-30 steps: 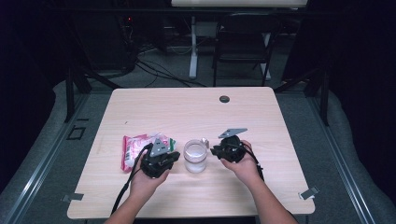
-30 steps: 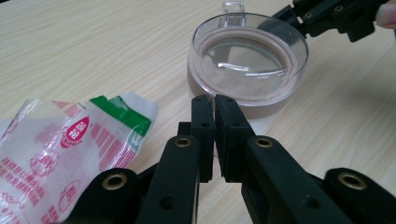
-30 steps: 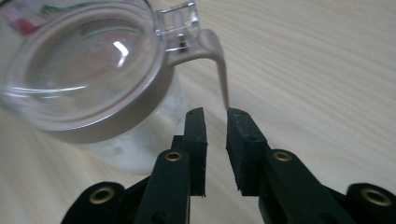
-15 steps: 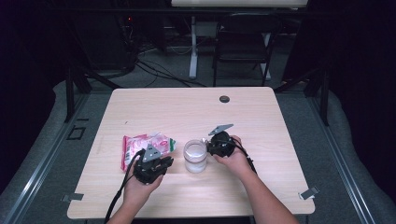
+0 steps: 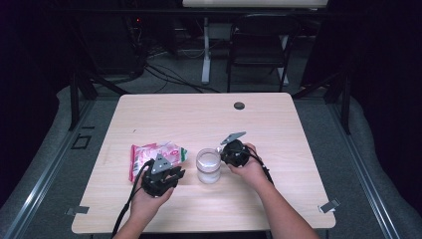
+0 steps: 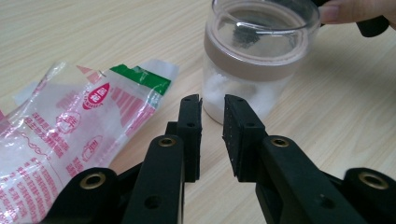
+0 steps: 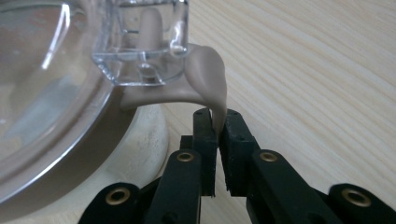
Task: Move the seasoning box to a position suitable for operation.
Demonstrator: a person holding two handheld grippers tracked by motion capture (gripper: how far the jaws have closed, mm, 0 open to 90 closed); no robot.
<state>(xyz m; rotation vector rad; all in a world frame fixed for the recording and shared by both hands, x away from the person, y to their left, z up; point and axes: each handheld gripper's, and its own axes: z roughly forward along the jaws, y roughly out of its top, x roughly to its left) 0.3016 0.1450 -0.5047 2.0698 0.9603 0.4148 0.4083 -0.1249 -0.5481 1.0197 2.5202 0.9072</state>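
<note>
Right tool (image 7: 216, 128) clamped on jar (image 5: 208, 167) tab (image 7: 208, 77); left tool (image 6: 212, 114) slightly open, empty, jar ahead, packet (image 6: 60, 126) beside.

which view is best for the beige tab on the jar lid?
Right gripper view: the beige tab is close up, pinched between the right gripper jaws. The left gripper view shows the jar with its beige band; in the high view the tab is too small to tell.

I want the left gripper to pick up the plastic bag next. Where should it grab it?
Probably the torn end with the green strip of the plastic bag, approached from the jar side: that end lifts slightly off the table, while the rest lies flat.
</note>
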